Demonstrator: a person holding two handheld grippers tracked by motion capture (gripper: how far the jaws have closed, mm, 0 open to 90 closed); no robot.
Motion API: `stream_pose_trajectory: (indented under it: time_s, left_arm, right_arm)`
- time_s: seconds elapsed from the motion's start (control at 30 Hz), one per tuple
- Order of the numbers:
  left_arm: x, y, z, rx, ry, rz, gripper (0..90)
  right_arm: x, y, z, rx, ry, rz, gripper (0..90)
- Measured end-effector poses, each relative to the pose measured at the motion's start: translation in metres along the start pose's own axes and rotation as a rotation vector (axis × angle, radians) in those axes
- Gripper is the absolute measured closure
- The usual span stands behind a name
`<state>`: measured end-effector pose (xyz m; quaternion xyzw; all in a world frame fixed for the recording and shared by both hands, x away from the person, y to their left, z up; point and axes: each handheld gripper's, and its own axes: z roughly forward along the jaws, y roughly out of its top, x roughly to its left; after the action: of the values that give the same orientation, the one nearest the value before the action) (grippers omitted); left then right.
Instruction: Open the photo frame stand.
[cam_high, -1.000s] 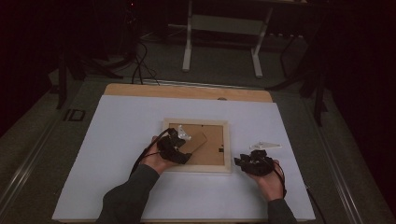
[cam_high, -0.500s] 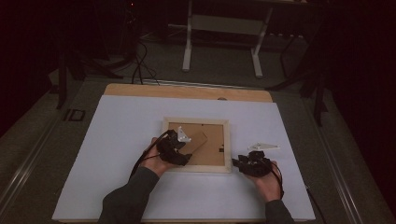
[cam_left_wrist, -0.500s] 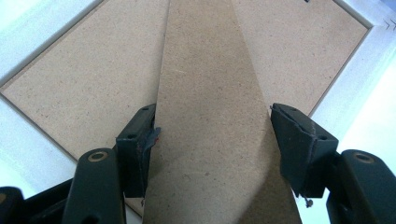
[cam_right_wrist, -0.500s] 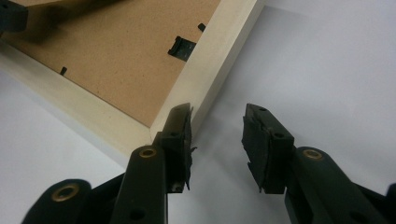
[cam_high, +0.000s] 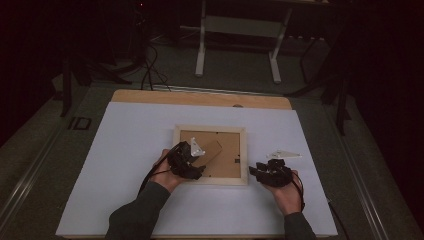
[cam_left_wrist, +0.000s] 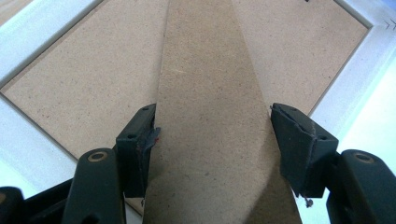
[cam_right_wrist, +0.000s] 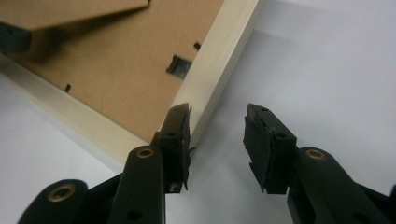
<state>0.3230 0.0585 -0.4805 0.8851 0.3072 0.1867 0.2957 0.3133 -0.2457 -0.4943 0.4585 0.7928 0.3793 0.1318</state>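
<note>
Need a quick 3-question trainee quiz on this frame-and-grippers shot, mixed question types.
1. True or false: the picture frame lies back side up.
2. What sits between the left gripper jaws? A) the hardboard stand B) a cable C) a glass pane
3. Which corner of the frame, seen from the high view, is the right gripper at?

Key:
1. True.
2. A, the stand.
3. The near right corner; jaws open beside it.

A pale wooden picture frame lies face down, its brown backboard up. Its fibreboard stand runs between the left tongs; the frame's corner sits beside the right tongs.
</note>
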Motion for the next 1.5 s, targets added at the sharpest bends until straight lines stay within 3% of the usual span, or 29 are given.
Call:
stream_pose_trajectory:
  time_s: [0.77, 1.03, 1.27, 1.5]
  left_arm:
    - [-0.009, -0.005, -0.004, -0.039, 0.049, 0.027, 37.4]
    - [-0.011, -0.006, -0.005, -0.050, 0.059, 0.031, 37.4]
    - [-0.014, -0.007, -0.007, -0.054, 0.073, 0.048, 37.4]
    - [-0.015, -0.007, -0.006, -0.066, 0.080, 0.052, 37.4]
  right_arm:
    - [-0.004, 0.044, 0.019, 0.044, 0.009, -0.046, 60.2]
    - [-0.011, 0.056, 0.026, 0.072, 0.006, -0.031, 60.1]
    - [-0.015, 0.072, 0.035, 0.105, 0.034, -0.035, 58.5]
    - [-0.024, 0.080, 0.043, 0.126, 0.087, 0.009, 57.6]
